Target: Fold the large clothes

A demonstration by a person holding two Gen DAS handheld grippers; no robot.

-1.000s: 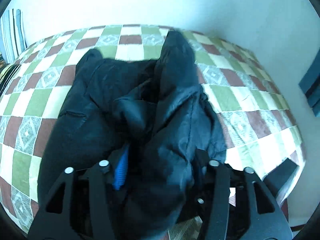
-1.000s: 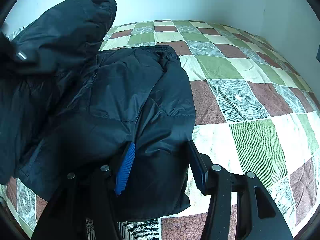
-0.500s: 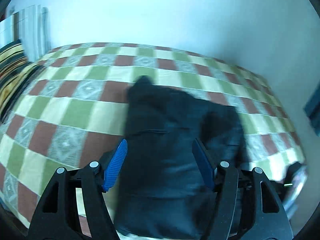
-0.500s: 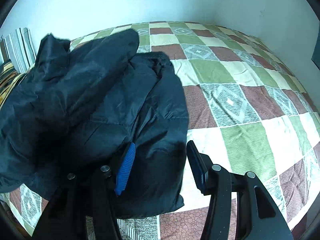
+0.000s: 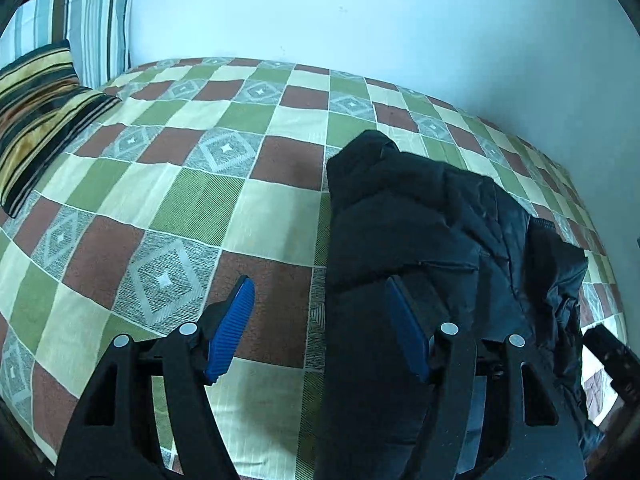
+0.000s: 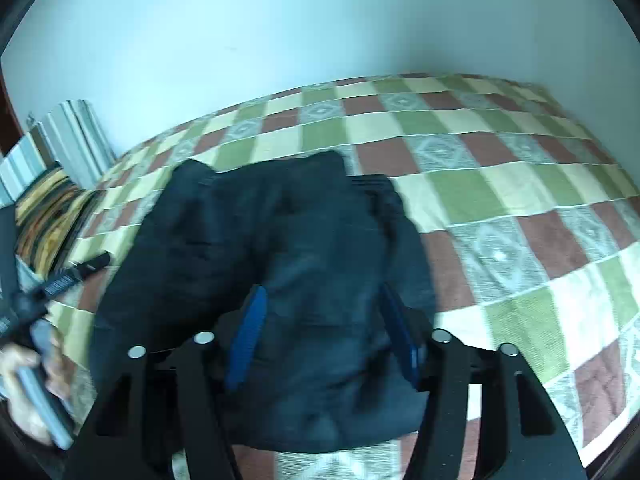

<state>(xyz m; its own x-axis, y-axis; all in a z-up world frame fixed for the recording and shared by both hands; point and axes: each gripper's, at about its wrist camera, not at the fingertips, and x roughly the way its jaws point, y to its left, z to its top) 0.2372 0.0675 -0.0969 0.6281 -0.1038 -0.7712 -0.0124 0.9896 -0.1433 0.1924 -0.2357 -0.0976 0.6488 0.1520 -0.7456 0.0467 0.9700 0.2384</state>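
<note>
Your left gripper [image 5: 320,328] is spread wide with nothing between its pads, hovering at the left edge of the dark jacket [image 5: 420,240]. Your right gripper [image 6: 324,336] is likewise wide apart above the jacket, which lies bundled on the checkered bed [image 5: 180,208].

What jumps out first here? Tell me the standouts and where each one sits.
The dark padded jacket dominates, lying bunched on the near part of the checked bedspread of green, brown and cream squares. Both grippers are open above it: the right gripper straddles the jacket, while the left gripper hangs over its left edge. Striped pillows sit at the far left against the pale wall.
</note>
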